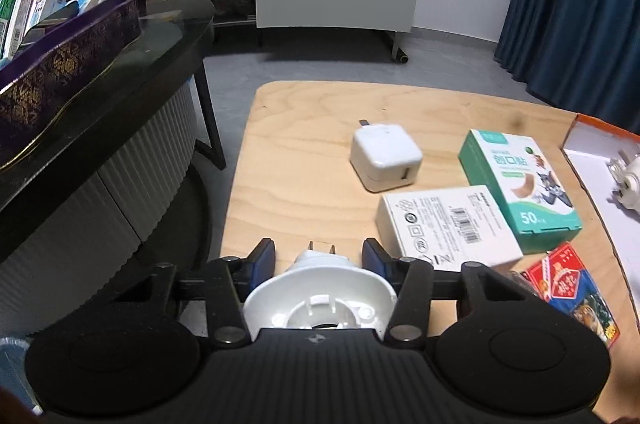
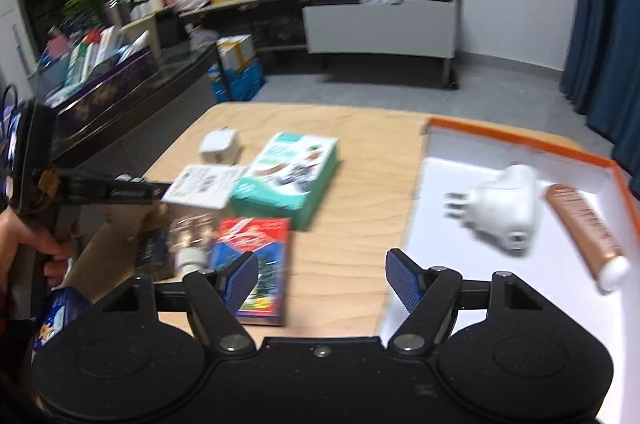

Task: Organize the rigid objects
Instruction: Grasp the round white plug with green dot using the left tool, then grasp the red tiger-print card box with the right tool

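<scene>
My left gripper (image 1: 319, 256) is shut on a white plug-in device (image 1: 320, 294), prongs pointing forward, held above the wooden table (image 1: 312, 112) near its front left. A white charger cube (image 1: 385, 156), a white barcode box (image 1: 448, 226), a green bandage box (image 1: 520, 184) and a red card box (image 1: 572, 294) lie on the table. My right gripper (image 2: 322, 278) is open and empty, over the table beside the orange-rimmed white tray (image 2: 520, 140). The tray holds a white adapter (image 2: 500, 206) and a copper tube (image 2: 586, 228).
A dark glass-topped side table (image 1: 160, 36) with a purple box of cartons (image 1: 68, 52) stands to the left. A white cabinet (image 1: 336, 2) and blue curtain (image 1: 580, 4) are behind. The left gripper's handle and the hand holding it (image 2: 48, 208) show in the right wrist view.
</scene>
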`<state>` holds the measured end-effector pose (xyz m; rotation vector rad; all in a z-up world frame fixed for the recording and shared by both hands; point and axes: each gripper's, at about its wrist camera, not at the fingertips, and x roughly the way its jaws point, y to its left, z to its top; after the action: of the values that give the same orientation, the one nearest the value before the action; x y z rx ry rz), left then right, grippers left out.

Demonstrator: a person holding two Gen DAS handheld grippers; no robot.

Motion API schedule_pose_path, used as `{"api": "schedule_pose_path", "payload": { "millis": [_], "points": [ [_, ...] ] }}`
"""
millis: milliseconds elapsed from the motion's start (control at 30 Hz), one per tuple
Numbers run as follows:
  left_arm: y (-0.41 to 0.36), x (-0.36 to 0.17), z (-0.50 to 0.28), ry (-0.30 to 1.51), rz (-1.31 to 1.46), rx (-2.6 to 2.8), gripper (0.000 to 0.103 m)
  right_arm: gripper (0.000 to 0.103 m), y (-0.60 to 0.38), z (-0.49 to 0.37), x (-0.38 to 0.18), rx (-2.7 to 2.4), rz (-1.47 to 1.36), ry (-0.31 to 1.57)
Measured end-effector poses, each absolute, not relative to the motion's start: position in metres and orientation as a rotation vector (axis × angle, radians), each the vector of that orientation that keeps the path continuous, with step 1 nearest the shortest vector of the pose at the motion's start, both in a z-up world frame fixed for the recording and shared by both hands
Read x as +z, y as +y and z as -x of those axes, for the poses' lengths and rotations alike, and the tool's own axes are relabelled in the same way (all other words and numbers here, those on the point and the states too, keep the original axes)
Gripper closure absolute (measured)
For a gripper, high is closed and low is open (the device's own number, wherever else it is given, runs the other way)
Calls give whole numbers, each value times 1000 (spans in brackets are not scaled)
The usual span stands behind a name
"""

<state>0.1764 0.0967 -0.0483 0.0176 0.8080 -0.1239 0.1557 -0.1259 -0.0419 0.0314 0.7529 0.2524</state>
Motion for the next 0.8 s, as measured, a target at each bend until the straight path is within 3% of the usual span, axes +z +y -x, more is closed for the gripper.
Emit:
{"api": "schedule_pose_path", "payload": {
  "millis": [533,600,800],
  "points": [
    [90,-7,-137,678,110,-185,54,15,-63,-184,-87,275,78,869],
    [86,-2,-132,659,119,-180,54,32,-62,-184,-85,280,67,859],
    [74,9,-114,638,149,-182,54,32,-75,-177,-81,242,30,843]
  ]
}}
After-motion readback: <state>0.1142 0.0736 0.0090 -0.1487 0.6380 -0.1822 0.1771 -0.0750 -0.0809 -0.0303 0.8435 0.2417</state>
